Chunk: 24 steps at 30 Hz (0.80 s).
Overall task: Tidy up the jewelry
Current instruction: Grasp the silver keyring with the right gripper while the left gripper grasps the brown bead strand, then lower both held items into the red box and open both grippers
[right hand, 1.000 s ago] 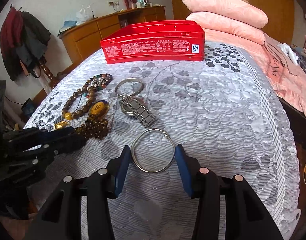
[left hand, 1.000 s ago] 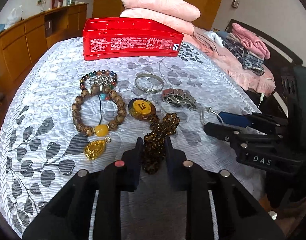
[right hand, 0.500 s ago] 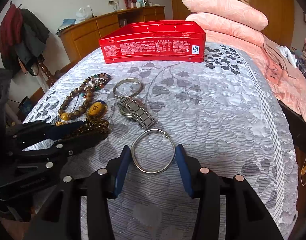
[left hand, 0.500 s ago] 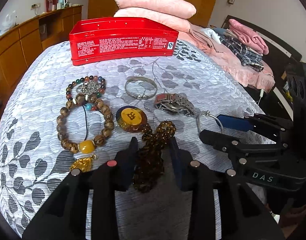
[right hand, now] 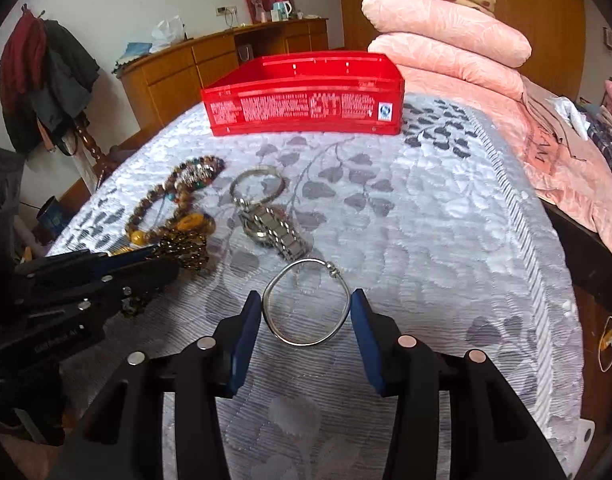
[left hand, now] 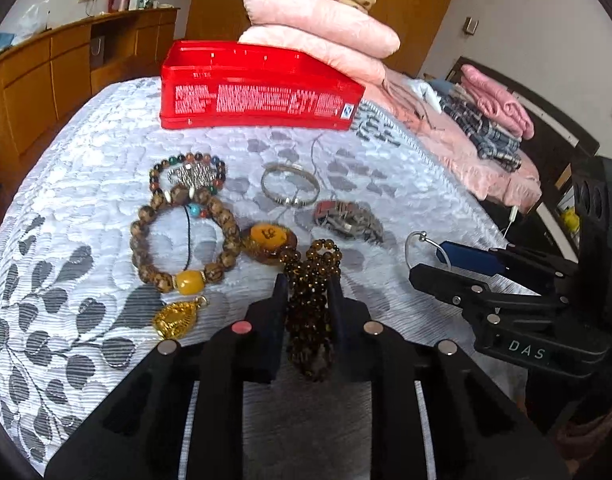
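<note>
My left gripper [left hand: 306, 292] is shut on a dark brown bead strand [left hand: 311, 312] that carries an amber pendant [left hand: 268, 240] and lies on the bed. My right gripper [right hand: 306, 308] is shut on a thin silver bangle [right hand: 306, 304], its blue pads touching both sides. An open red tin box [left hand: 258, 96] stands at the far end, also in the right wrist view [right hand: 302, 100]. A wooden bead bracelet [left hand: 182, 240], a gold pendant [left hand: 176, 318], a colourful bead bracelet [left hand: 188, 172], a silver cuff [left hand: 290, 188] and a metal watch [left hand: 347, 220] lie between.
The bed has a grey leaf-patterned cover [right hand: 425, 220]. Stacked pink pillows [left hand: 321, 36] sit behind the box. Folded clothes [left hand: 493, 120] lie to the right. A wooden sideboard [left hand: 66, 68] runs along the left wall. The bed's right edge [right hand: 557, 280] drops off near my right gripper.
My left gripper has closed in on the brown bead strand and tilted up slightly. My right gripper has narrowed onto the silver bangle, which now looks squeezed.
</note>
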Each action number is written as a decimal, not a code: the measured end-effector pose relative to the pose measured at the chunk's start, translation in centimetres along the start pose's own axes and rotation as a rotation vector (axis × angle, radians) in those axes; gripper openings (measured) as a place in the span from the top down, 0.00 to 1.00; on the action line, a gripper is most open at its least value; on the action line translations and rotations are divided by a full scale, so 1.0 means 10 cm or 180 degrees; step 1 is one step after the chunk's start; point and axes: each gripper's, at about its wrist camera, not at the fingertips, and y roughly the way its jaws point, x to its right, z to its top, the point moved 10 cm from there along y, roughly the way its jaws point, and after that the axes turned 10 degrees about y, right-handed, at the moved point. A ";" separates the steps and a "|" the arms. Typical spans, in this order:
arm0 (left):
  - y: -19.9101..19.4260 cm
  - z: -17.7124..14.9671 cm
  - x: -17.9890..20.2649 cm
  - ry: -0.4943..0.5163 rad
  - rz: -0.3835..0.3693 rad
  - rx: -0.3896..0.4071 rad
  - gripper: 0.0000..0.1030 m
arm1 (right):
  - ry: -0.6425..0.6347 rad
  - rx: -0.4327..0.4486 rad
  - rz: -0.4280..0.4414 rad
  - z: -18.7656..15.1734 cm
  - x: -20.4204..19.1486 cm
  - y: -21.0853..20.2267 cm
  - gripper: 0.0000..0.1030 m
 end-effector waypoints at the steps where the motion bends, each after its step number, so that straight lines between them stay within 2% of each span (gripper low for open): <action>1: -0.04 0.04 0.00 -0.0013 -0.0011 0.0047 0.82 | -0.0005 0.0029 0.0000 0.03 0.00 -0.04 0.56; 12: -0.36 0.43 -0.03 -0.0031 -0.0036 0.0423 0.82 | -0.0041 0.0215 0.0121 0.36 -0.04 -0.25 0.56; 18: -0.47 0.71 -0.08 -0.0009 -0.0017 0.0625 0.82 | -0.0140 0.0333 0.0153 0.69 -0.08 -0.29 0.56; 24: -0.53 1.13 -0.22 0.0022 0.0069 0.0820 0.82 | -0.0220 0.0441 0.0231 1.13 -0.15 -0.26 0.56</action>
